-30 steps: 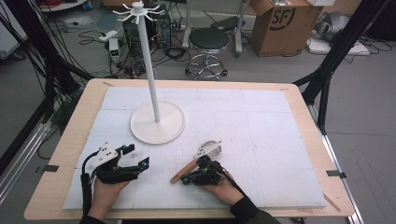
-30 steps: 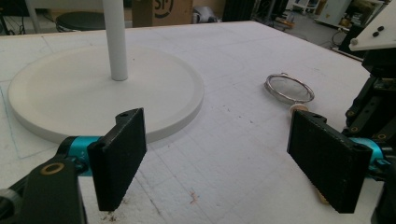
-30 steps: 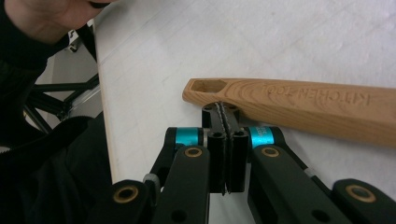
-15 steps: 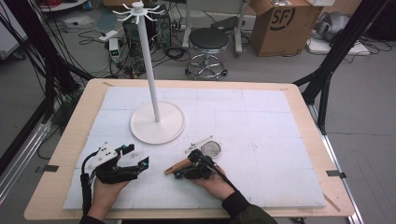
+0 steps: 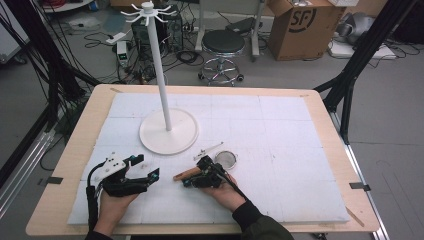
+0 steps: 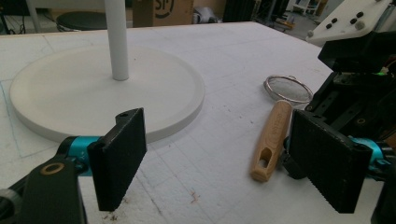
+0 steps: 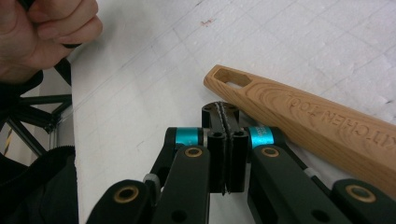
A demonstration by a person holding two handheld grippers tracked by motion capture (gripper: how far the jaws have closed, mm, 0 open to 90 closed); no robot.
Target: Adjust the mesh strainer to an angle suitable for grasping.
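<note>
The right tool (image 7: 226, 116) is closed on nothing beside the strainer (image 5: 202, 167), at 5 o'clock from the stand (image 5: 168, 131). Open it before straddling the wooden handle. The left tool (image 5: 146, 167) waits open.

The wooden handle (image 7: 317, 121) lying just to the right of the closed jaws carries the pressed-in words "KITCHEN TOOL" along its length. The cardboard box (image 5: 305, 25) on the floor, far beyond the jaws, has the black letters "SF" printed on its side.
</note>
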